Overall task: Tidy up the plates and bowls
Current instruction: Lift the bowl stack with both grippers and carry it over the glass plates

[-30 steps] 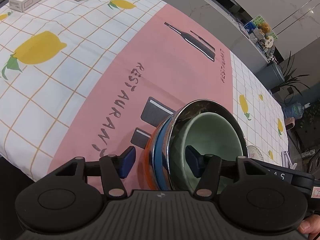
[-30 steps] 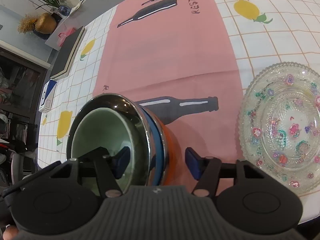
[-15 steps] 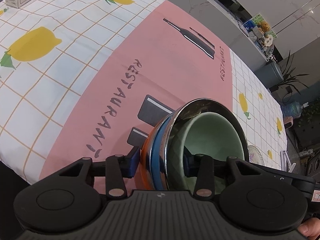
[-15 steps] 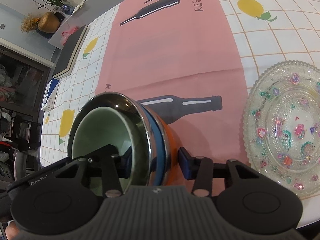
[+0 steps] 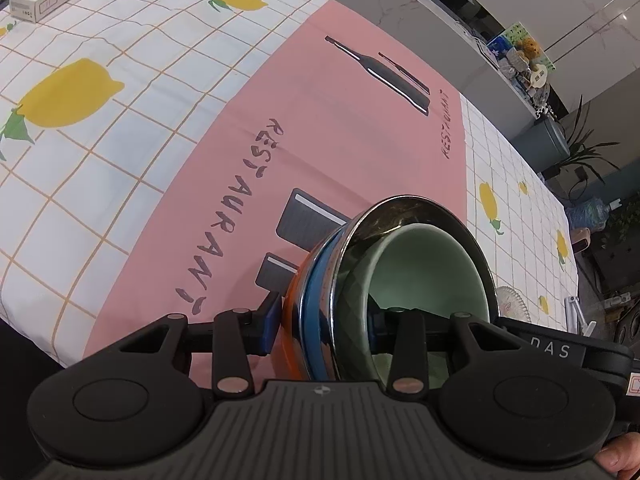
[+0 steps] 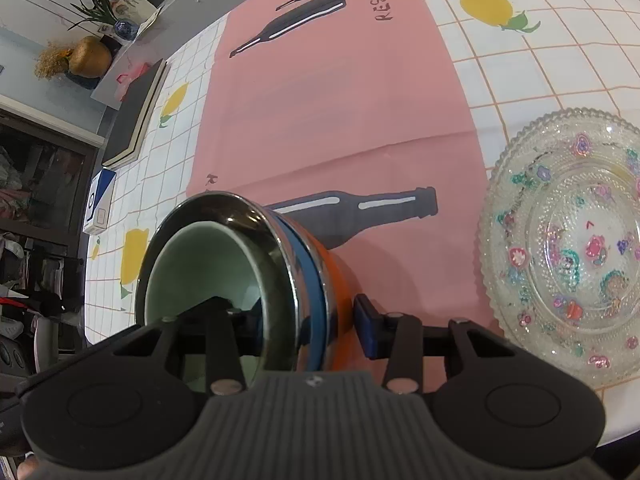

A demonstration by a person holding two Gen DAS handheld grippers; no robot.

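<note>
Nested bowl stack [image 5: 316,300] sits on the pink centre strip of the tablecloth [image 5: 120,184], toward the table's near edge: orange bowl [image 6: 340,280] outermost, blue bowl [image 6: 310,280] in it, steel bowl [image 5: 400,216] in that, pale green bowl [image 5: 424,268] innermost.

Left gripper [image 5: 320,320]: jaws pinching the stack wall, outer blue pad [image 5: 269,318] touching the orange side, other finger inside the green bowl. A second ago these jaws were spread wide with the outer pad clear of the stack; they narrowed half a second ago and are now pressed on.

Right gripper [image 6: 304,320]: straddles the opposite wall, one finger inside the green bowl, outer blue pad [image 6: 368,326] just beside the orange side. Gap has shrunk versus a second ago, but cannot tell whether the pad touches yet.

Stack position on the cloth looks unchanged across frames; it appears tilted to each camera, true tilt unclear.

Clear glass plate [image 6: 568,248] with coloured flower dots lies flat to the right of the stack, near the table's near edge, apart from it, same spot as before. Dark book [image 6: 136,120] and blue-white box [image 6: 100,204] at the far left edge, unmoved.
</note>
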